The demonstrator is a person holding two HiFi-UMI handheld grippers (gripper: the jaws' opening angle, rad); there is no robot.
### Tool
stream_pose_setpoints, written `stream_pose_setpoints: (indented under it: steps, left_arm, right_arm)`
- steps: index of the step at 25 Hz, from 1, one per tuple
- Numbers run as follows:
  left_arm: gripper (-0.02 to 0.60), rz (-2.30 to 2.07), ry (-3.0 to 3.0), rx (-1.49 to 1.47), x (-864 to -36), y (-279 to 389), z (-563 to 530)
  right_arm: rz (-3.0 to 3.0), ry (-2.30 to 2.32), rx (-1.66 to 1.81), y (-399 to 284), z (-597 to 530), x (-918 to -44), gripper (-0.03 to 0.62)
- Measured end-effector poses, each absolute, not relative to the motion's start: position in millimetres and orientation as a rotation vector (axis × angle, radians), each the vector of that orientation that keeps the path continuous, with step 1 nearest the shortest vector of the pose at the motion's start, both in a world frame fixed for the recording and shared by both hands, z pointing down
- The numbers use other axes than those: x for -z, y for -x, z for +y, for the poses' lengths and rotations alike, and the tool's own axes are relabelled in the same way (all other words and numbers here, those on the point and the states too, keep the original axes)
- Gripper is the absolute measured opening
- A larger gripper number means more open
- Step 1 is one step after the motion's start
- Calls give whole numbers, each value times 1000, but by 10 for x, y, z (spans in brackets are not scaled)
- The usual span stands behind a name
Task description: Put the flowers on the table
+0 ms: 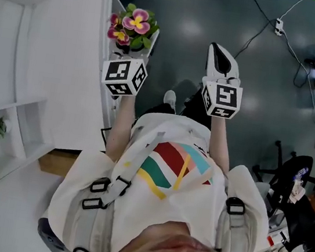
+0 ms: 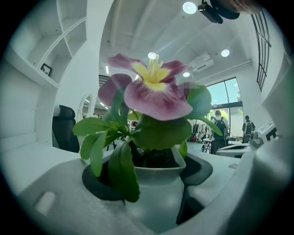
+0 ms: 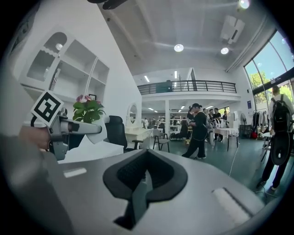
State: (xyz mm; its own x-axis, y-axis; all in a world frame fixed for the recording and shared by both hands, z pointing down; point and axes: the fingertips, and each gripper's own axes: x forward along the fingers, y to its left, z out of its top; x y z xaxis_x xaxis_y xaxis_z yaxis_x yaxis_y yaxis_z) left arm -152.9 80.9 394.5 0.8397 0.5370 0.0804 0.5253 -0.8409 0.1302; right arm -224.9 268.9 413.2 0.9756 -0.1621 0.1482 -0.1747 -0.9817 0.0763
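You're in a big open office hall: tall windows (image 3: 271, 64), a railed balcony (image 3: 193, 86), white shelves (image 3: 69, 66), office chairs (image 3: 115, 131), people (image 3: 198, 131) walking, cables (image 1: 258, 29) trailing over the dark floor (image 1: 189, 33).

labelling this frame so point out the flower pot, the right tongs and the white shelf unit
flower pot (image 2: 158, 193), left gripper view, on its white body below the rim.
right tongs (image 1: 217, 48), head view, at the closed fingertips.
white shelf unit (image 1: 57, 49), head view, on its large bare white panel.
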Motion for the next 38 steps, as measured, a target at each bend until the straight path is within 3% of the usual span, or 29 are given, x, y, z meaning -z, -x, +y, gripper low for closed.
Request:
stream_pose_setpoints:
  steps: [14, 22, 38]
  left_arm:
    - [354, 722, -2905, -193, -4032, 1053, 649]
    - [354, 679, -2924, -212, -4118, 461, 838]
    - [353, 323, -2953, -82, -3695, -1500, 1388]
  right_arm:
    - [-353, -3045, -294, 1824, 2603, -4250, 0]
    - [-367, -3042, -333, 1373, 2815, -4360, 0]
    - [-741, -2979, -250, -1354, 3511, -4006, 0]
